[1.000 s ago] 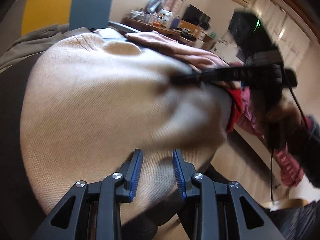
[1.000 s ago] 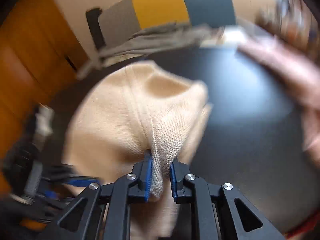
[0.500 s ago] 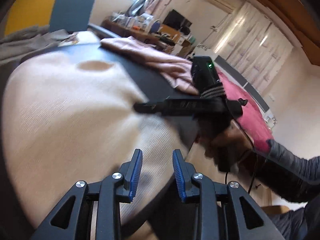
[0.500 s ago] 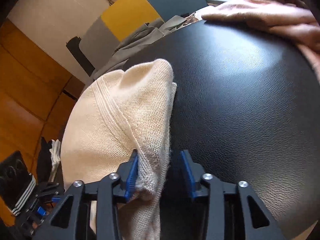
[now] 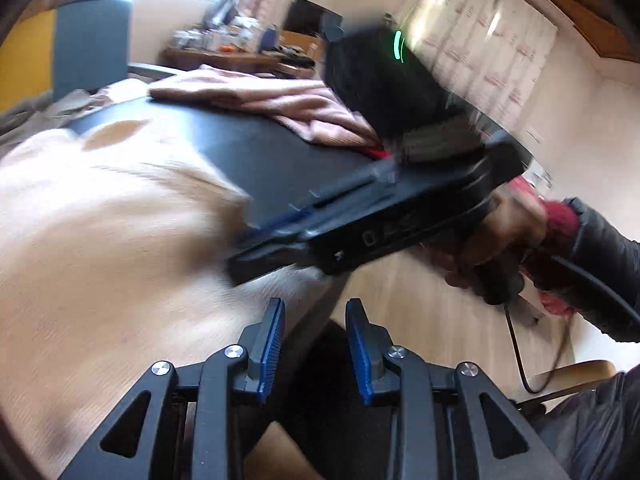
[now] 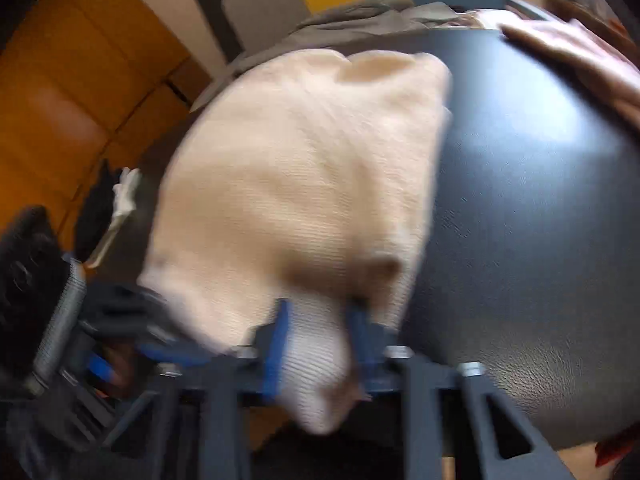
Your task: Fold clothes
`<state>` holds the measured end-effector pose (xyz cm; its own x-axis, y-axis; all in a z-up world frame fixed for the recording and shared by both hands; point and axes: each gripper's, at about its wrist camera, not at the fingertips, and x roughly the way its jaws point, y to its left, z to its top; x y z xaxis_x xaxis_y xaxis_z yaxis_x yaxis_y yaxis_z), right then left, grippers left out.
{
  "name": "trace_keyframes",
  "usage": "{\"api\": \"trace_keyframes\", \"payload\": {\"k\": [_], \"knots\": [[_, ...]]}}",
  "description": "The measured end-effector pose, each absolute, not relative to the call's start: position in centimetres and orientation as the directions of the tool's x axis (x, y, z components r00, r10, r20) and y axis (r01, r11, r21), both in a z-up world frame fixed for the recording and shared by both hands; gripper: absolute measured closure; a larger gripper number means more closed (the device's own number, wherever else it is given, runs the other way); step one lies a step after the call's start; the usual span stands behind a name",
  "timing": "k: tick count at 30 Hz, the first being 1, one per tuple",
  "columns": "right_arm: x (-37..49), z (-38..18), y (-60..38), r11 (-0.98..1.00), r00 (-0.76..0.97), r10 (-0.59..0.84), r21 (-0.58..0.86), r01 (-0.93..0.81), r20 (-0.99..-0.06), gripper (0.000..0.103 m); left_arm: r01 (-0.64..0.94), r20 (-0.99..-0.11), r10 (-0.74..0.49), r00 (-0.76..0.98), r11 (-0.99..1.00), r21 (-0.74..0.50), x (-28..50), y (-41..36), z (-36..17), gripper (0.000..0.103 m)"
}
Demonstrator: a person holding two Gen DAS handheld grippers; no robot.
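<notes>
Two views, both partly blurred. Left wrist view: the left gripper (image 5: 315,343) has its blue-padded jaws standing apart with nothing between them, at the near edge of a black table (image 5: 256,152). A cream knitted sweater (image 5: 104,232) lies spread on the table's left part. A pink garment (image 5: 256,96) lies at the far side. The right gripper (image 5: 260,236), held by a hand (image 5: 500,240), reaches over the sweater's edge.

Right wrist view: the right gripper (image 6: 318,340) has its jaws parted, with a fold of the cream knitted sweater (image 6: 304,168) lying loosely between them; whether the pads press it, I cannot tell. The sweater lies on the black table (image 6: 540,220).
</notes>
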<state>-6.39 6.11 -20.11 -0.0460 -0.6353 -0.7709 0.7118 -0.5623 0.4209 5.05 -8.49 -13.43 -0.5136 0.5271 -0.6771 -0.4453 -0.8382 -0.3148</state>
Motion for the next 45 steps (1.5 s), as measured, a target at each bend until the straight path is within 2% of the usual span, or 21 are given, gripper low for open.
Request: {"api": "trace_keyframes", "payload": {"k": [4, 6, 9, 12, 13, 16, 17, 18, 19, 21, 24, 27, 30, 31, 32, 35, 39, 45], "knots": [[-6.8, -21.6, 7.4, -0.555, -0.061, -0.711, 0.506, 0.661, -0.701, 0.101, -0.290, -0.719, 0.442, -0.537, -0.897, -0.334, 5.5, -13.2, -16.1, 0.075], [-6.4, -21.5, 6.9, -0.554, -0.082, -0.706, 0.476, 0.683, -0.704, 0.101, -0.238, -0.671, 0.495, -0.552, -0.865, -0.443, 6.0, -14.9, -16.5, 0.075], [-7.0, -21.2, 6.8, -0.565, -0.072, -0.691, 0.475, 0.674, -0.720, 0.101, -0.238, -0.657, 0.494, -0.569, -0.864, -0.443, 6.3, -15.2, -15.6, 0.074], [-6.6, -18.9, 6.8, -0.593, -0.097, -0.637, 0.406, 0.696, -0.764, 0.099, -0.238, -0.610, 0.490, -0.623, -0.862, -0.448, 6.8, -16.6, -13.4, 0.072], [-6.3, -18.0, 7.3, -0.589, -0.119, -0.637, 0.381, 0.713, -0.761, 0.095, -0.229, -0.587, 0.480, -0.652, -0.863, -0.450, 6.9, -17.6, -12.5, 0.072], [-6.8, -14.5, 5.8, -0.571, -0.175, -0.670, 0.350, 0.743, -0.721, 0.095, -0.173, -0.526, 0.430, -0.733, -0.867, -0.467, 6.4, -21.9, -10.3, 0.070], [-7.2, -13.5, 4.7, -0.571, -0.193, -0.680, 0.345, 0.745, -0.708, 0.092, -0.150, -0.521, 0.401, -0.754, -0.877, -0.457, 5.9, -23.2, -9.7, 0.070], [-7.7, -12.6, 3.6, -0.570, -0.210, -0.689, 0.340, 0.748, -0.694, 0.085, -0.128, -0.522, 0.372, -0.768, -0.887, -0.444, 5.3, -24.4, -9.3, 0.069], [-8.3, -12.0, 2.4, -0.571, -0.220, -0.697, 0.343, 0.746, -0.682, 0.071, -0.112, -0.523, 0.349, -0.778, -0.895, -0.431, 4.7, -25.4, -9.0, 0.069], [-9.7, -11.7, -0.2, -0.592, -0.255, -0.695, 0.332, 0.735, -0.672, 0.053, -0.091, -0.524, 0.312, -0.793, -0.910, -0.403, 3.1, -26.8, -8.3, 0.069], [-11.7, -11.8, -4.8, -0.627, -0.285, -0.667, 0.311, 0.715, -0.689, 0.052, -0.108, -0.523, 0.314, -0.793, -0.916, -0.387, -0.1, -27.4, -8.1, 0.069], [-13.4, -13.6, -8.0, -0.650, -0.278, -0.625, 0.288, 0.703, -0.730, 0.052, -0.136, -0.564, 0.328, -0.758, -0.925, -0.356, -4.4, -26.9, -9.5, 0.069], [-14.6, -16.7, -7.7, -0.732, -0.372, -0.493, 0.143, 0.666, -0.787, 0.052, -0.107, -0.666, 0.294, -0.685, -0.945, -0.308, -7.5, -27.0, -12.6, 0.069], [-14.9, -17.8, -7.6, -0.758, -0.413, -0.439, 0.082, 0.647, -0.798, 0.045, -0.080, -0.710, 0.264, -0.653, -0.956, -0.282, -8.5, -27.0, -14.0, 0.066], [-15.1, -18.4, -6.5, -0.768, -0.429, -0.460, 0.107, 0.631, -0.778, 0.042, -0.030, -0.757, 0.221, -0.615, -0.966, -0.258, -9.4, -27.2, -15.8, 0.065], [-15.7, -18.7, -5.3, -0.781, -0.435, -0.482, 0.149, 0.606, -0.760, 0.041, 0.061, -0.700, 0.263, -0.664, -0.914, -0.402, -8.7, -28.3, -17.9, 0.066], [-16.1, -18.5, -6.2, -0.776, -0.448, -0.459, 0.101, 0.622, -0.767, 0.037, 0.077, -0.710, 0.195, -0.677, -0.940, -0.332, -8.5, -27.1, -17.8, 0.065], [-16.3, -18.2, -5.9, -0.779, -0.452, -0.463, 0.107, 0.618, -0.762, 0.037, 0.098, -0.682, 0.177, -0.710, -0.934, -0.344, -7.6, -27.4, -17.2, 0.065]]}}
